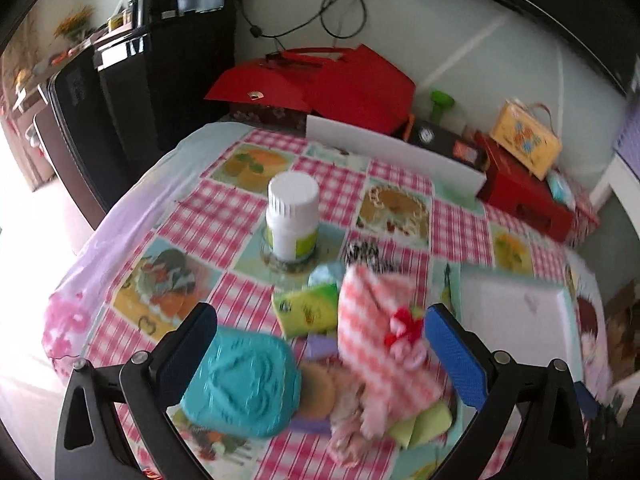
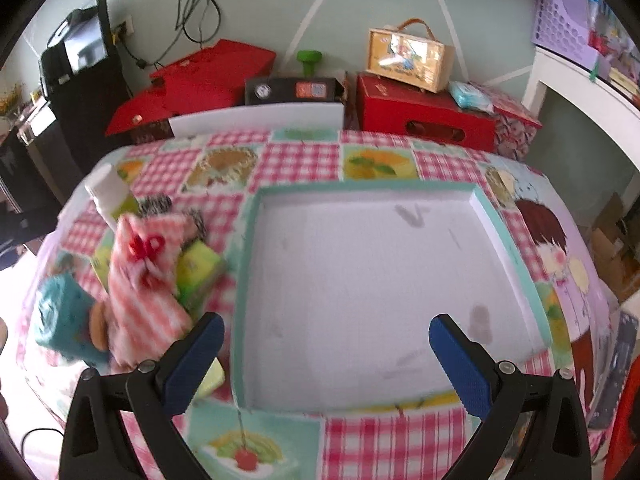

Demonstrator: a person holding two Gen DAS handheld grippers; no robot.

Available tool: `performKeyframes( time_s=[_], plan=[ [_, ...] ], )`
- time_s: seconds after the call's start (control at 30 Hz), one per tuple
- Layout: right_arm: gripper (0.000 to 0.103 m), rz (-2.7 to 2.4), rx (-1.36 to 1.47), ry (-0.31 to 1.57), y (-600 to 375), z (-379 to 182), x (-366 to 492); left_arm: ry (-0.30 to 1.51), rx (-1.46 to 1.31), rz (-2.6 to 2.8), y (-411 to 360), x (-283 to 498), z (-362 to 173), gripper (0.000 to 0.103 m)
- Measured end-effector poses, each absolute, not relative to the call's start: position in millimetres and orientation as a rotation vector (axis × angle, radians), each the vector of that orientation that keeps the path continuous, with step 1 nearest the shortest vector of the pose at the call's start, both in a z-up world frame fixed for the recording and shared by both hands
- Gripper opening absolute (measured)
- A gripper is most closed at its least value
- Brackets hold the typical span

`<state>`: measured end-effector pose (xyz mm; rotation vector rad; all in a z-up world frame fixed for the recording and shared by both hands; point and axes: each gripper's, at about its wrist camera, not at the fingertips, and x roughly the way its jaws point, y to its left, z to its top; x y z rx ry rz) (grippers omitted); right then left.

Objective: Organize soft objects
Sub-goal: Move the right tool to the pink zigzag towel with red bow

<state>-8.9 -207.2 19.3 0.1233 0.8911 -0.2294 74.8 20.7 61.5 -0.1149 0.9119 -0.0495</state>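
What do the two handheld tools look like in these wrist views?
Both look alike: the left tool and right tool each have two glossy black angled arms with silver screws, tipped with textured blue pads. No markings or sleeves show.

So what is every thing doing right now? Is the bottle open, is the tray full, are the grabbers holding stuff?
White bottle: upright, cap on.
White tray: empty.
Pink checked cloth: crumpled, on top of the pile.
Teal sponge: lying on the table, beside the cloth.
Yellow-green sponge: lying flat, partly under the cloth.
Left gripper: open, over the pile, holding nothing.
Right gripper: open, over the tray, holding nothing.
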Motion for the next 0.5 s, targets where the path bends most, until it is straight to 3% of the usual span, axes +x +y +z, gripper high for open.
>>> performKeyframes(
  time_s=[0.5],
  plan=[
    [0.103, 0.048, 0.150, 0.922, -165, 18, 65, 1.047, -0.153, -0.041, 26, 132, 40, 0.103]
  ],
)
